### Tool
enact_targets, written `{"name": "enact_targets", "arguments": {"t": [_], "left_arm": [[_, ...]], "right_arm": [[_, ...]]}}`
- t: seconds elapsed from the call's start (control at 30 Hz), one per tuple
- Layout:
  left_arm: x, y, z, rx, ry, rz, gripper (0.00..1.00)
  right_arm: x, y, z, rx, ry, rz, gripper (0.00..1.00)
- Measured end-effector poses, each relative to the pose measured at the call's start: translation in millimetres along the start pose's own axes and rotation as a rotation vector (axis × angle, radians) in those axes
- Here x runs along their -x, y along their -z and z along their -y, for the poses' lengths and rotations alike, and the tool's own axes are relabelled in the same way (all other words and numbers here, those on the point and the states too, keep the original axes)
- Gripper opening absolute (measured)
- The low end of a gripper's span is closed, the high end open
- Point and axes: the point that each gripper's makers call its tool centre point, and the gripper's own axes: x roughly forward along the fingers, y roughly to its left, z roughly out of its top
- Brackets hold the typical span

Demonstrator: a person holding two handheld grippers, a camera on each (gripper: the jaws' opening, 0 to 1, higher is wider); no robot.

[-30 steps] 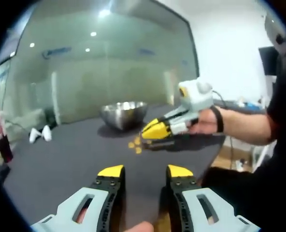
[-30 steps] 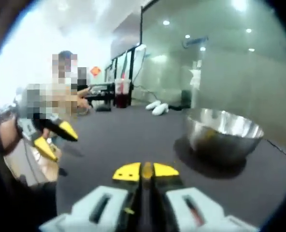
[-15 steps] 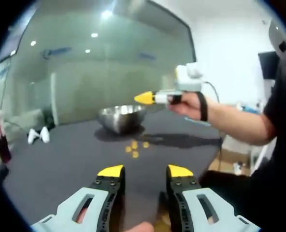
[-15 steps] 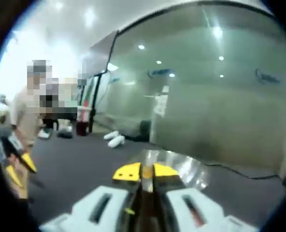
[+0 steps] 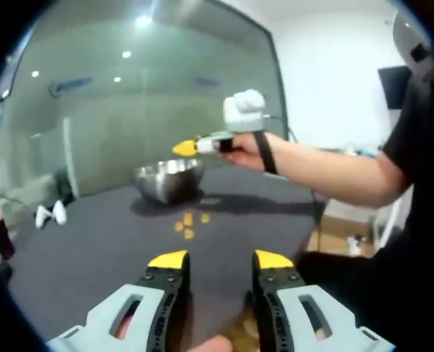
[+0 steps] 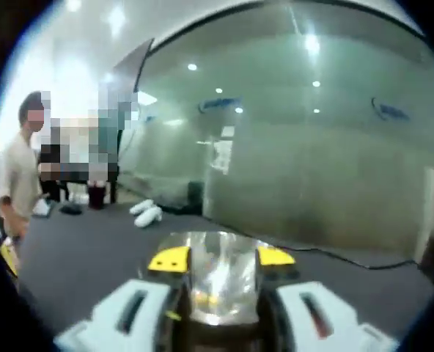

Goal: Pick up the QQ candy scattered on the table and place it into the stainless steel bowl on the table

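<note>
- currently the right gripper [image 6: 215, 258] hangs directly over the stainless steel bowl [image 6: 215, 273], its yellow-tipped jaws spread apart with the bowl's shiny interior visible between them; judged to be the release position for a candy.
- no candy is seen between those jaws; whether a piece has dropped cannot be told.
- from the left gripper view, the right gripper [image 5: 188, 147] sits above the bowl [image 5: 168, 178], held out by a hand [image 5: 245, 149] with a dark wrist strap.
- the bowl is rounded, polished metal, standing on the far part of the dark matte table [image 5: 85, 249].
- the qq candy [image 5: 187, 223], small yellow-orange pieces, lies on the table just near of the bowl, awaiting pickup.
- the left gripper [image 5: 219, 259] rests low and near, jaws parted, holding nothing; judged idle.
</note>
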Motion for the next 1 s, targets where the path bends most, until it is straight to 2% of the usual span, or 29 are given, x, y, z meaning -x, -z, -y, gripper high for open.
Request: {"name": "enact_targets", "arguments": {"t": [0.2,0.37,0.5,0.57,0.63,0.7,0.77,0.9,1.0], "left_arm": [[-2.5,-1.1,-4.9,0.019,-0.007,0.006,0.35],[-5.3,-1.9,-6.0,0.014,-0.012,0.009,0.36],[-4.7,-4.0,-9.0,0.017,-0.022,0.019,0.36],[-3.3,-4.0,-11.7,0.021,-0.031,0.021,0.35],[-2.9,-3.3,-14.0,0.031,-0.042,0.022,0.35],[-2.9,-1.6,-14.1,0.034,-0.044,0.019,0.35],[-3.1,-0.4,-13.8,0.031,-0.045,0.015,0.35],[-3.4,-2.2,-15.1,0.011,-0.052,0.018,0.35],[-5.2,2.0,-20.7,-0.07,-0.097,-0.018,0.35]], "right_arm": [[10.2,-7.4,-0.4,-0.029,-0.033,0.039,0.3],[20.2,-13.4,-3.3,-0.051,-0.082,0.04,0.29],[37.3,-14.3,-15.7,-0.049,-0.17,0.043,0.29],[51.4,-5.6,-35.1,0.009,-0.262,0.024,0.28],[65.4,14.5,-50.4,0.12,-0.331,-0.031,0.28],[76.3,28.0,-60.6,0.114,-0.387,-0.064,0.28],[86.1,37.2,-64.3,0.106,-0.413,-0.075,0.28],[101.8,61.0,-66.7,0.144,-0.441,-0.127,0.27],[108.4,72.9,-68.6,0.127,-0.457,-0.157,0.26]]}}
